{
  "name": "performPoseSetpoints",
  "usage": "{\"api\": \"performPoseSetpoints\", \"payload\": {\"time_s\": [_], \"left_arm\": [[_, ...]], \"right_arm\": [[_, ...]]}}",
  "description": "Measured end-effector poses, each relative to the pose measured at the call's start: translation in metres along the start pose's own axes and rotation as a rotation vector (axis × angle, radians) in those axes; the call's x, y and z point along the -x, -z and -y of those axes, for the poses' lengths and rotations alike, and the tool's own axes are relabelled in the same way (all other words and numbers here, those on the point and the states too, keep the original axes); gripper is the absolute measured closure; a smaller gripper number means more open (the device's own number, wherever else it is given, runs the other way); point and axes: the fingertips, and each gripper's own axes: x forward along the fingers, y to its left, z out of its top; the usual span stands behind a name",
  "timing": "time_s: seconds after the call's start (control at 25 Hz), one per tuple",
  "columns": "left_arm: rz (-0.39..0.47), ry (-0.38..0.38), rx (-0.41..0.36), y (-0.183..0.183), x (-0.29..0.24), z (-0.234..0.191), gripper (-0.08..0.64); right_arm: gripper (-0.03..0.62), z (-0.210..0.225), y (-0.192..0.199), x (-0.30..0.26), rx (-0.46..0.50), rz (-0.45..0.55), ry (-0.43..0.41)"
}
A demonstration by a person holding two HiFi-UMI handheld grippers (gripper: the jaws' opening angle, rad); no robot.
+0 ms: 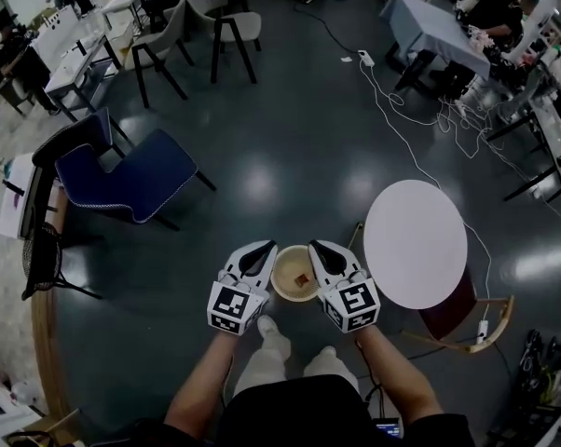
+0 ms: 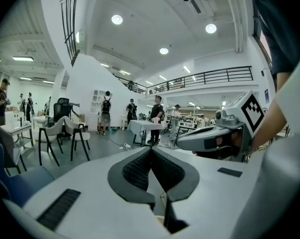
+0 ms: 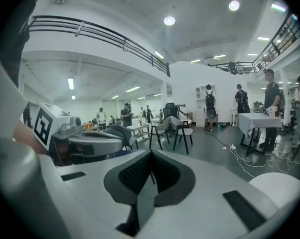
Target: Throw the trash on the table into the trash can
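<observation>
In the head view a round cream trash can [image 1: 294, 273] stands on the dark floor between my two grippers, with a small brown scrap [image 1: 301, 278] lying inside it. My left gripper [image 1: 262, 252] hovers at the can's left rim and my right gripper [image 1: 320, 250] at its right rim, both raised above it. In the left gripper view my left gripper [image 2: 151, 149] has its jaws meeting with nothing between them. In the right gripper view my right gripper [image 3: 150, 156] is shut the same way and holds nothing. The round white table [image 1: 416, 243] to the right is bare.
A blue chair [image 1: 131, 180] stands to the left, and a brown chair [image 1: 467, 319] is tucked beside the table. White cables [image 1: 402, 110] trail across the floor beyond the table. The person's shoes [image 1: 266, 329] are just behind the can. Desks, chairs and people line the far room.
</observation>
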Motion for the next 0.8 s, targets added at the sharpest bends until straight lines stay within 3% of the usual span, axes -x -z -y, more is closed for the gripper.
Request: {"api": "performPoseSetpoints", "payload": {"time_s": [0.28, 0.48, 0.8], "left_arm": [[0.029, -0.022, -0.021, -0.016, 0.006, 0.028, 0.545], [0.042, -0.037, -0.001, -0.029, 0.018, 0.077, 0.545], [0.067, -0.061, -0.045, -0.048, 0.046, 0.153, 0.545]], "right_arm": [[0.575, 0.001, -0.025, 0.034, 0.014, 0.059, -0.017], [0.575, -0.005, -0.030, 0.078, 0.010, 0.090, -0.042], [0.575, -0.011, -0.033, 0.166, 0.047, 0.130, -0.062]]}}
